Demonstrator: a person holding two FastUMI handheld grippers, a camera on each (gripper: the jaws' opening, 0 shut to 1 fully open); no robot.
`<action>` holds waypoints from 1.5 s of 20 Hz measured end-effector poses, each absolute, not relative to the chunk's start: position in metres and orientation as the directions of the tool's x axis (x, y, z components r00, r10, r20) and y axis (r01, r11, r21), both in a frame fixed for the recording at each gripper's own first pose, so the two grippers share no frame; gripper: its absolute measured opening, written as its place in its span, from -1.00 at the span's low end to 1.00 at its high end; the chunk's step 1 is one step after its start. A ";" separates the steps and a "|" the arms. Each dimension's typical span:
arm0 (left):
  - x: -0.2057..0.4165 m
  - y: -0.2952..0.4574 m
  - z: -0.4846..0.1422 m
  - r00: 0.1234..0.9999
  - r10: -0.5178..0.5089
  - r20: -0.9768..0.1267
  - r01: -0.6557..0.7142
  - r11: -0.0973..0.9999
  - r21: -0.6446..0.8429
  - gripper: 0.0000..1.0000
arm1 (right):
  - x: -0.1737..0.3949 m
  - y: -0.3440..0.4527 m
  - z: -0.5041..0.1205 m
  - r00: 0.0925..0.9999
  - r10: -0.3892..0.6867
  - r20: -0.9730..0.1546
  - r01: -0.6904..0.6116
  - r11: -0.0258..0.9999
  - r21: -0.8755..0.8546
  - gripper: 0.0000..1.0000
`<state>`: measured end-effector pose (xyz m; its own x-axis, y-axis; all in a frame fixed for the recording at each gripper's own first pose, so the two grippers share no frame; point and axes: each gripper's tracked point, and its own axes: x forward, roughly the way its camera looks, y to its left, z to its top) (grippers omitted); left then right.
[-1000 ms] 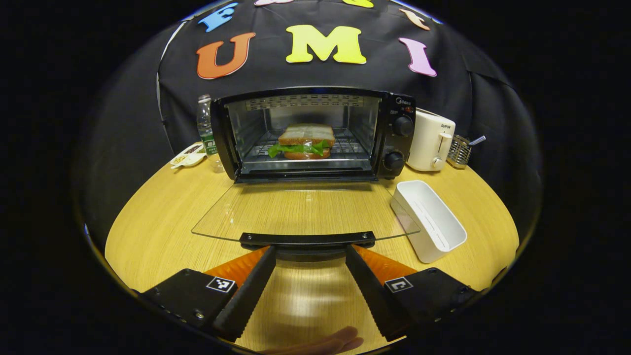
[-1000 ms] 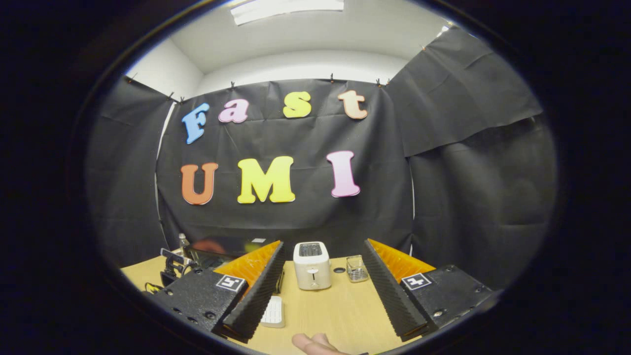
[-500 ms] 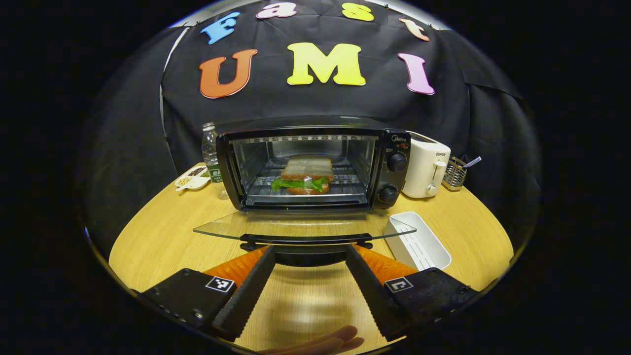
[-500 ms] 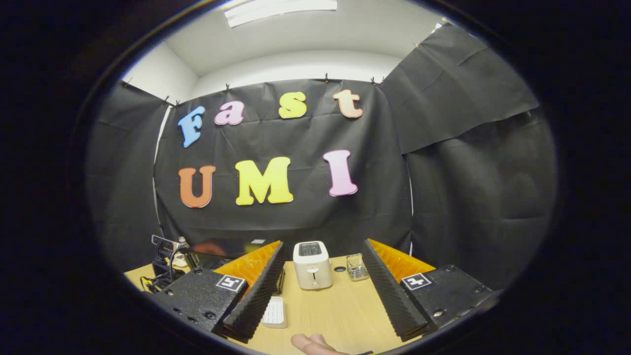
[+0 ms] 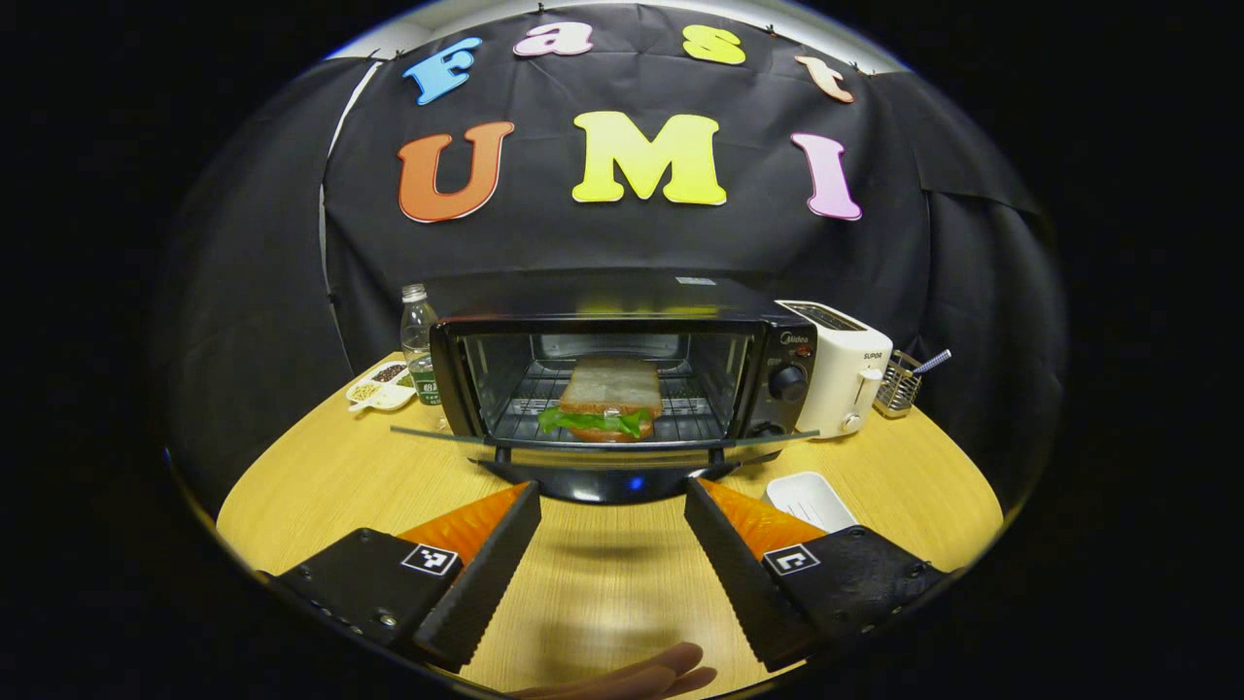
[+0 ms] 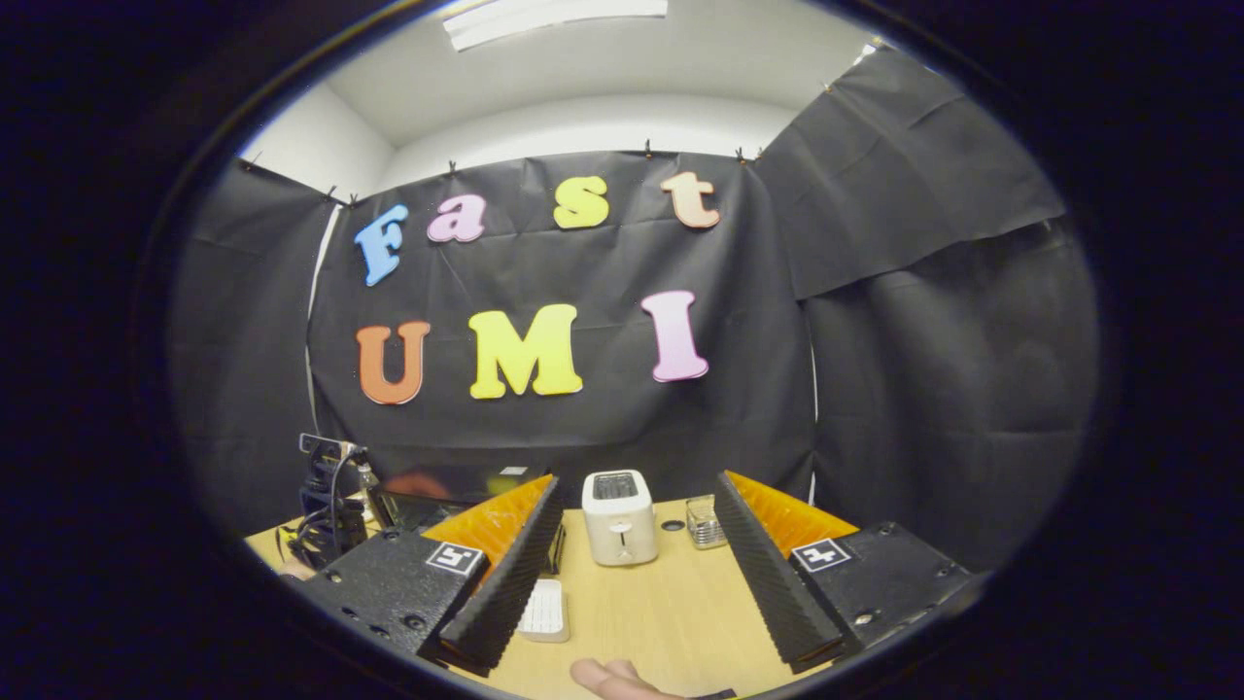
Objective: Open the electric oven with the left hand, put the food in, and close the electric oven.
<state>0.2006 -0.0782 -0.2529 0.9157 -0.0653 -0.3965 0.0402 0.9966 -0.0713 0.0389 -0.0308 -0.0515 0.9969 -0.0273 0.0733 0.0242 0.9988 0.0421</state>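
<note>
We're holding the left gripper [image 5: 610,506] level under the oven door [image 5: 603,442], fingers spread, right gripper [image 6: 637,510] hovering wide apart, sandwich [image 5: 607,399] sitting inside.

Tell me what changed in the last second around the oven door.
The oven door has swung up from flat and open to about level with the camera, seen nearly edge-on, its handle lifted by the left gripper, whose jaws stay spread beneath it without clamping. The sandwich stayed on the rack, the white tray and toaster on the table. The right gripper stayed open and idle.
</note>
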 end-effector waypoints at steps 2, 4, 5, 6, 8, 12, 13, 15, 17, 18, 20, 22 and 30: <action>0.214 -0.074 -0.251 0.919 -0.071 -0.389 0.038 0.995 -0.091 0.95 | 0.033 -0.029 -0.048 0.997 -0.026 0.078 0.022 0.999 0.049 0.79; 0.228 -0.072 -0.242 0.932 -0.083 -0.352 0.050 0.994 -0.101 0.96 | 0.026 -0.027 -0.047 0.996 -0.025 0.082 0.022 0.999 0.045 0.79; 0.236 -0.070 -0.237 0.941 -0.079 -0.330 0.049 0.994 -0.099 0.95 | 0.022 -0.025 -0.045 0.996 -0.022 0.084 0.019 0.999 0.044 0.79; 0.244 -0.068 -0.233 0.946 -0.083 -0.314 0.056 0.994 -0.094 0.95 | 0.017 -0.023 -0.045 0.996 -0.018 0.085 0.015 0.999 0.044 1.00; 0.254 -0.066 -0.227 0.949 -0.087 -0.302 0.060 0.993 -0.100 0.93 | 0.012 -0.022 -0.045 0.996 -0.020 0.088 0.016 0.999 0.044 1.00; 0.224 -0.060 -0.202 0.958 -0.086 -0.274 0.053 0.991 -0.123 0.93 | 0.003 -0.020 -0.041 0.996 -0.022 0.090 0.019 0.999 0.032 0.79; 0.213 -0.062 -0.188 0.966 -0.095 -0.242 0.065 0.990 -0.127 0.93 | 0.000 -0.018 -0.038 0.995 -0.023 0.094 0.020 0.999 0.031 0.79; 0.189 -0.058 -0.165 0.977 -0.085 -0.196 0.063 0.992 -0.113 0.93 | -0.008 -0.012 -0.034 0.995 -0.008 0.103 0.004 0.999 0.034 1.00; 0.165 -0.052 -0.145 0.985 -0.069 -0.158 0.054 0.994 -0.096 0.92 | -0.016 -0.009 -0.035 0.994 0.002 0.105 -0.007 0.999 0.042 0.79; 0.152 -0.052 -0.134 0.988 -0.068 -0.137 0.057 0.994 -0.088 0.92 | -0.019 -0.008 -0.036 0.994 0.004 0.111 -0.009 0.999 0.039 0.79; 0.127 -0.047 -0.117 0.992 -0.052 -0.112 0.043 0.996 -0.082 0.92 | -0.029 -0.005 -0.036 0.992 0.008 0.125 -0.011 1.000 0.020 0.79; 0.098 -0.038 -0.100 0.996 -0.021 -0.087 0.014 0.996 -0.084 0.92 | -0.040 -0.001 -0.038 0.990 0.016 0.138 -0.018 1.000 0.009 0.79; -0.032 -0.030 -0.037 1.000 -0.006 -0.008 0.005 0.996 -0.087 0.92 | -0.093 -0.004 -0.043 0.987 0.000 0.159 -0.001 1.000 0.008 0.79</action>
